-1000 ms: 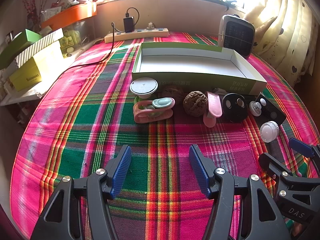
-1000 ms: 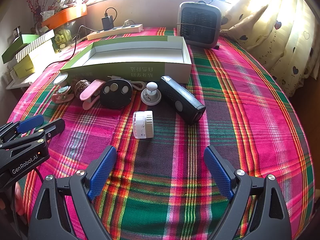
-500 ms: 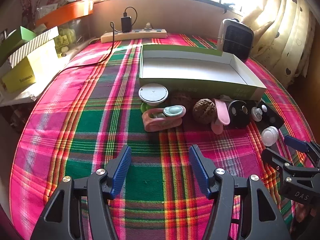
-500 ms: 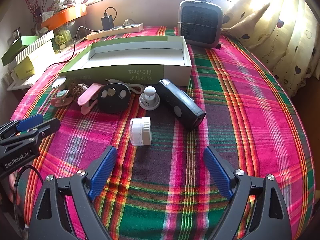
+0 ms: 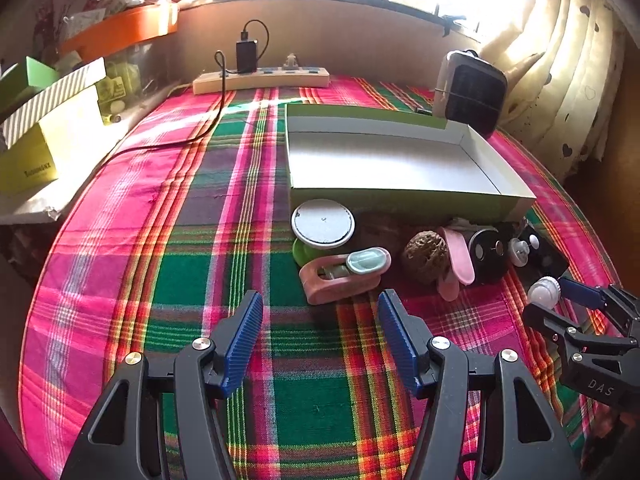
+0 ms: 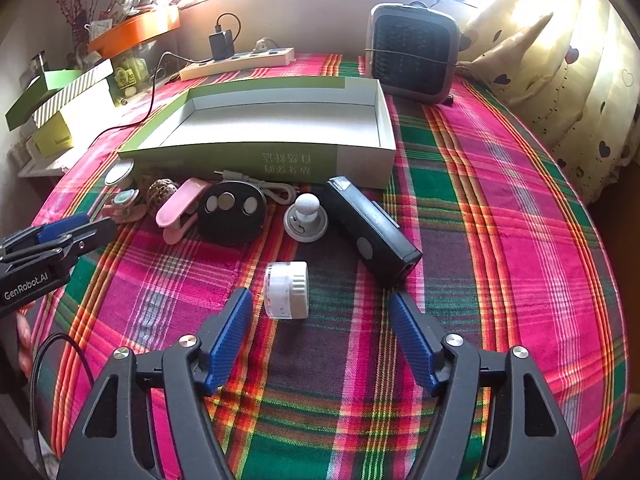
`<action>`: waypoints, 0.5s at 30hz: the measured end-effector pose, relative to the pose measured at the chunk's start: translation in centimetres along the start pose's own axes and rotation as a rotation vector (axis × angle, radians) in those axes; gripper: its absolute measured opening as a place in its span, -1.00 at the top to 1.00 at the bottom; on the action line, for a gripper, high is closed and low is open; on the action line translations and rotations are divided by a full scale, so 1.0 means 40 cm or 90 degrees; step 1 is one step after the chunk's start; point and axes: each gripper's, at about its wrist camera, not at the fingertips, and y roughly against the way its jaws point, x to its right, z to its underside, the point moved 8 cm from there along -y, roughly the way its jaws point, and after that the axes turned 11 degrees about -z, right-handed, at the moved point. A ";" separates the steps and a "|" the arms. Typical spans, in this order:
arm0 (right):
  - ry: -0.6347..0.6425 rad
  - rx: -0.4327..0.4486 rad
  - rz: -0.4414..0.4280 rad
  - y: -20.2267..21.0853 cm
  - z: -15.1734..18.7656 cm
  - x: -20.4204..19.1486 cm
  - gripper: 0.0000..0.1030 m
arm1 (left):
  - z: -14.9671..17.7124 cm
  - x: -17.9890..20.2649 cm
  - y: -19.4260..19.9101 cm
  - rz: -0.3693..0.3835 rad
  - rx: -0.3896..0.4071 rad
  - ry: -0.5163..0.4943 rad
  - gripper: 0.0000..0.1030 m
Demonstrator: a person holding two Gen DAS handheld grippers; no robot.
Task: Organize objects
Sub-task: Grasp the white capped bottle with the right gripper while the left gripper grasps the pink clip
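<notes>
Reaching step, by the look of it: right claw (image 6: 320, 336) closing, nothing clamped, white cylinder (image 6: 286, 290) just ahead, short of green box (image 6: 280, 156). Left claw (image 5: 320, 336) apart, empty. Next: advance, straddle, squeeze.

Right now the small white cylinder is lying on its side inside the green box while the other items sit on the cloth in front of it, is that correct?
Not quite: the small white cylinder lies on its side on the plaid cloth, just ahead of the right gripper, whose jaws are closing. The green box holds nothing, as the right wrist view shows. The other items do sit in front of it.
</notes>
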 end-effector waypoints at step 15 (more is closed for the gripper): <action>0.008 0.001 -0.001 -0.003 -0.013 -0.006 0.06 | -0.034 0.020 -0.020 0.036 0.004 -0.019 -0.15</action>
